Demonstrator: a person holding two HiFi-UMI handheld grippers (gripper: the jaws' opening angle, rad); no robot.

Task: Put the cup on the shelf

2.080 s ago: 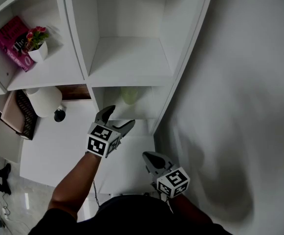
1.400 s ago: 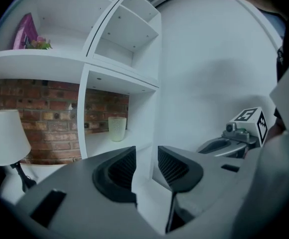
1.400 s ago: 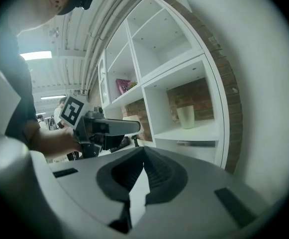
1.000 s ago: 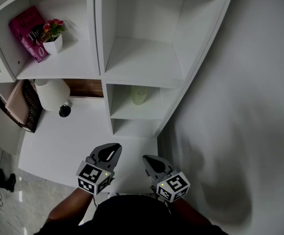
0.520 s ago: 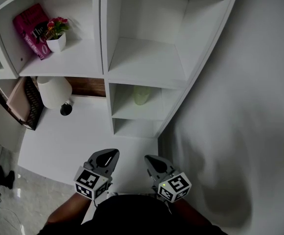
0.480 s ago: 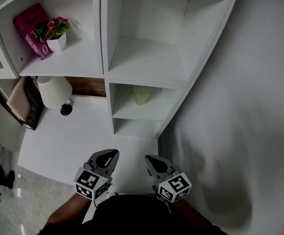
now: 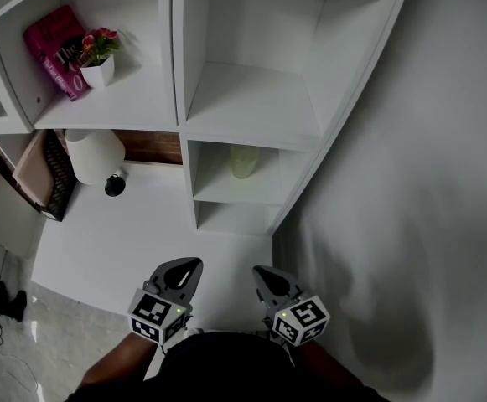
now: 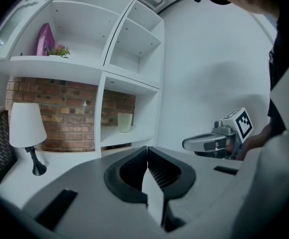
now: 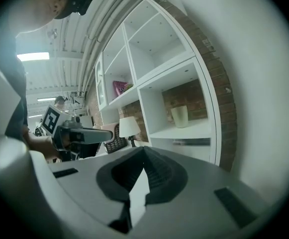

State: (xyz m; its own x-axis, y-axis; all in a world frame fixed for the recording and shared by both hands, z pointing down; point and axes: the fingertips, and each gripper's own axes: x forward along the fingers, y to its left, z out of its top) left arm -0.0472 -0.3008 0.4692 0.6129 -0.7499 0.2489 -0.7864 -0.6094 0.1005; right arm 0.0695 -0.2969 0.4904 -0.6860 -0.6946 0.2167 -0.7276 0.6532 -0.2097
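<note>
**Cup shelved; the task looks complete.**
The pale green translucent cup (image 7: 243,162) stands mid-board in a small right-hand compartment of the white shelf unit (image 7: 251,107). Your left gripper (image 7: 189,264) and right gripper (image 7: 261,271) hang well apart from it, jaws pressed together, empty. The white table lamp (image 7: 95,155) and potted flowers (image 7: 98,61) sit leftward, obstructing nothing.
</note>
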